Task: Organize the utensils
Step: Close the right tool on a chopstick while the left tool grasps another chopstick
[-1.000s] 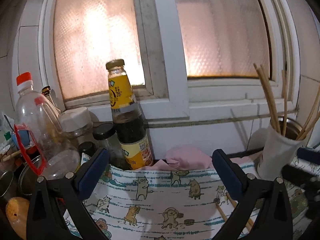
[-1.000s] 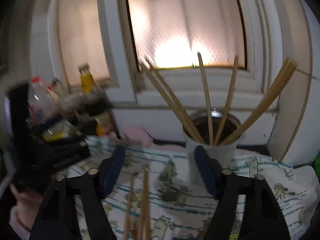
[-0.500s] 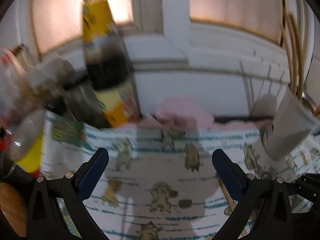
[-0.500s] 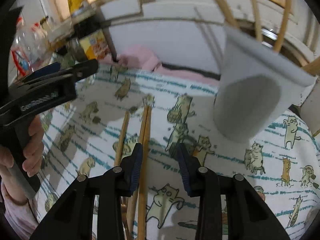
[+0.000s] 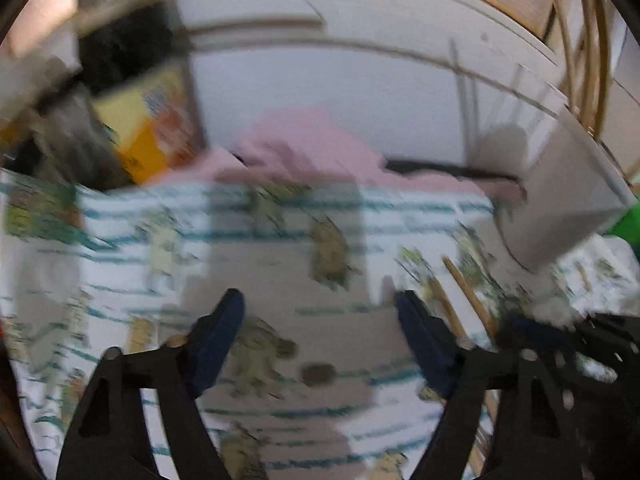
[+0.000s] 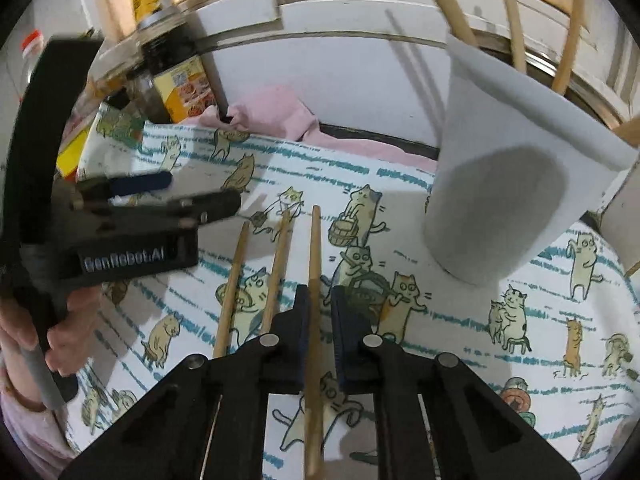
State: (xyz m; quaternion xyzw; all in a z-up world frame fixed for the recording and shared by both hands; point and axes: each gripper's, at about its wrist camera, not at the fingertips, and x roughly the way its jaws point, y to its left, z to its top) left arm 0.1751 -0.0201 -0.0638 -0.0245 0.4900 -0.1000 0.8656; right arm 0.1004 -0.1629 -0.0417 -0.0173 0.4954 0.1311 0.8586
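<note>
On the cat-print cloth (image 6: 460,344), three chopsticks lie side by side; the rightmost chopstick (image 6: 315,264) sits between the jaws of the right gripper (image 6: 320,320), which are closing on it and look nearly shut. Pickup step is judged underway. Next, the stick would need lifting and tipping upright into the white holder (image 6: 504,184), where several chopsticks already stand. The left gripper (image 5: 320,312) is closing over bare cloth, nothing between its jaws.

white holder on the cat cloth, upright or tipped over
Upright: the white holder stands on its base on the cat cloth, open rim up, with chopsticks sticking out of its top.
</note>
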